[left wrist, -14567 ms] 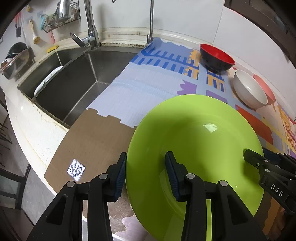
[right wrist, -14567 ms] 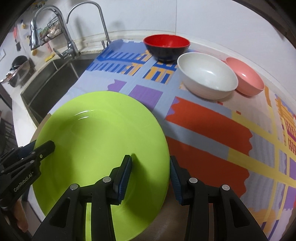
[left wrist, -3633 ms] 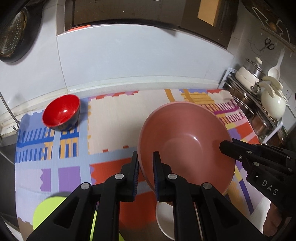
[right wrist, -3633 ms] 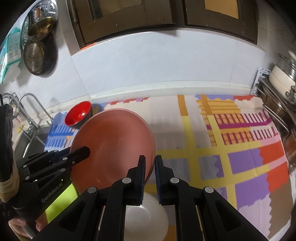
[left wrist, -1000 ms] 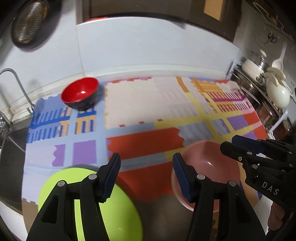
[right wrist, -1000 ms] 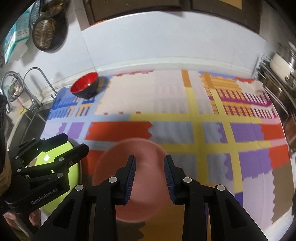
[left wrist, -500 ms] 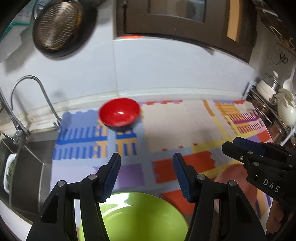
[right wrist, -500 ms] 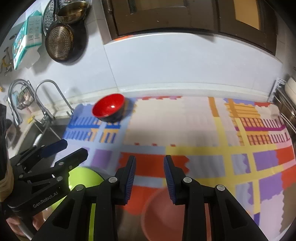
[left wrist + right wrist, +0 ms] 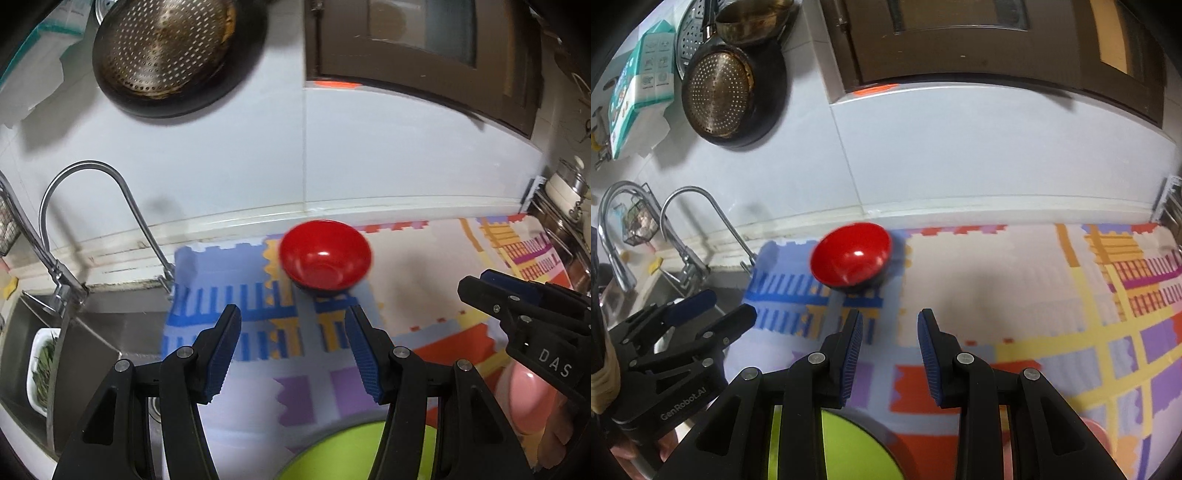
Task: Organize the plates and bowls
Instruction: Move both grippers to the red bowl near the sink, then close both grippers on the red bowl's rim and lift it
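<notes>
Both grippers are empty with jaws spread apart: the left gripper (image 9: 293, 347) and the right gripper (image 9: 890, 341) hang above the mat (image 9: 997, 266), each pointed at the red bowl (image 9: 325, 254). That bowl sits upright at the back of the mat, near the wall and just right of the faucet (image 9: 110, 221), well apart from both sets of fingers. A green plate (image 9: 849, 446) lies at the near edge below the grippers, and a pink bowl (image 9: 524, 402) shows at the right, partly hidden. The step in hand looks like the reach for the red bowl. Next, the grippers would need to travel forward and down, straddle its rim from opposite sides, then close.
</notes>
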`<state>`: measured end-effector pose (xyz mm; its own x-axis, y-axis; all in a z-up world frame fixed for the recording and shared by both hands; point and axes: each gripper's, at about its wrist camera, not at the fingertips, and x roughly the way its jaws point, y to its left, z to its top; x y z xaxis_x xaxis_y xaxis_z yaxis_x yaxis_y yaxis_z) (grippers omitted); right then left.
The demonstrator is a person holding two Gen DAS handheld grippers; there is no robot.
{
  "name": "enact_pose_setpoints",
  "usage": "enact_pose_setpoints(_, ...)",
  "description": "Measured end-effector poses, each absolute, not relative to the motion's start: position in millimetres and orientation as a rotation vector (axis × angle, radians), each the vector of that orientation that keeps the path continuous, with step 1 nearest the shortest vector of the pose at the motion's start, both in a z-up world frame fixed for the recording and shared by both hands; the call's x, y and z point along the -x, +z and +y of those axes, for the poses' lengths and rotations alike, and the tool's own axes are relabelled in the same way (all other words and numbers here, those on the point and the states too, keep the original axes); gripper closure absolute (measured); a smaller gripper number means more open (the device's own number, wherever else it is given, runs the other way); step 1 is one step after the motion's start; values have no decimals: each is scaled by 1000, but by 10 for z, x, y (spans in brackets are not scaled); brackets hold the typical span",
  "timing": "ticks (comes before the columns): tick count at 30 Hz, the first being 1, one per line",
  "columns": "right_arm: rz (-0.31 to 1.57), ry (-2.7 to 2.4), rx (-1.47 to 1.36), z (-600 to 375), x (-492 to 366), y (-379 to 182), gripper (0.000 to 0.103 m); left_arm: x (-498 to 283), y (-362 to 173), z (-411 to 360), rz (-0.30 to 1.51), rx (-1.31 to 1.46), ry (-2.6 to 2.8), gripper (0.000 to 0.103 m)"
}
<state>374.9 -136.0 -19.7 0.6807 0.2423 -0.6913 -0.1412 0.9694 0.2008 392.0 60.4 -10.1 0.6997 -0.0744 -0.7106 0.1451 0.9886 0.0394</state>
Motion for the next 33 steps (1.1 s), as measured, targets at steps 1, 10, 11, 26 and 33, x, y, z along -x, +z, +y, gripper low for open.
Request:
enact_pose_setpoints(1,795,220,-140,-1314,-3790,-205,71,-3954,-113,639,786,-92,-124,45)
enact_pose_setpoints(10,824,197,-185,-1011,-4313,-391,71,-4507,-354,841,815,-88,-149,45)
enact_pose_setpoints(11,825,188,-190,-1007,-4361,-412,71,-4583,-393,846,819,-89,-154,45)
enact_pose_setpoints(26,938,72,-289,-961,-5097,-929,71,-5364,-1005,824,936,-64,-215,47)
enact_pose_setpoints(33,984,57,-291,-934,-5216,-1113,71,-5527,-1152,762,963,-55,-235,55)
